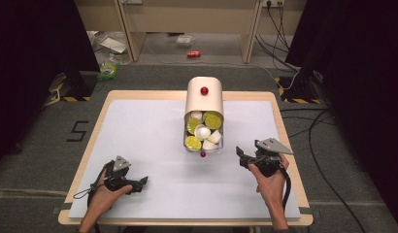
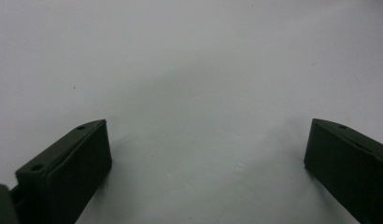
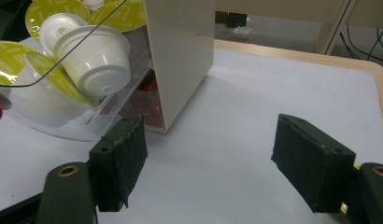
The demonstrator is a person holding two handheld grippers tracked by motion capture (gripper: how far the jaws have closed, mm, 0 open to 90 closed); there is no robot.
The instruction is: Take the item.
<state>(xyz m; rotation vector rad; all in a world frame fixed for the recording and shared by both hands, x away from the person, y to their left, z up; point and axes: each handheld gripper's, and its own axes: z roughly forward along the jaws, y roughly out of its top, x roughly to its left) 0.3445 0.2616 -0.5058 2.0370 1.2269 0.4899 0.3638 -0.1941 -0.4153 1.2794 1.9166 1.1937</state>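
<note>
A cream-coloured capsule dispenser (image 1: 204, 99) stands at the middle of the table, toward its far edge, with a red knob (image 1: 204, 91) on its rounded top. Its clear drawer (image 1: 203, 143) is pulled out toward the person and holds a heap of coffee capsules (image 1: 202, 131), some with yellow-green foil lids and some plain white; a second small red knob (image 1: 203, 154) sits at the front of the drawer. The right gripper (image 1: 241, 156) is the nearer of the two: it rests just to the right of the drawer's front, close beside it but apart from it, its tips turned toward the drawer. In the right gripper view the dispenser's cream side wall (image 3: 180, 56) and the curved clear drawer with a white capsule (image 3: 94, 58) rise just beyond the left jaw, while the right jaw stands over bare surface; the jaws are spread with nothing between them. The left gripper (image 1: 142, 181) lies well apart from the dispenser, near the front left of the table, pointing to the right. In the left gripper view its jaws are spread wide over the plain white mat (image 2: 189, 93) and grip nothing. The mat covers most of the wooden table (image 1: 279, 114), and each gripper is held in a hand that comes in from the near edge.
</note>
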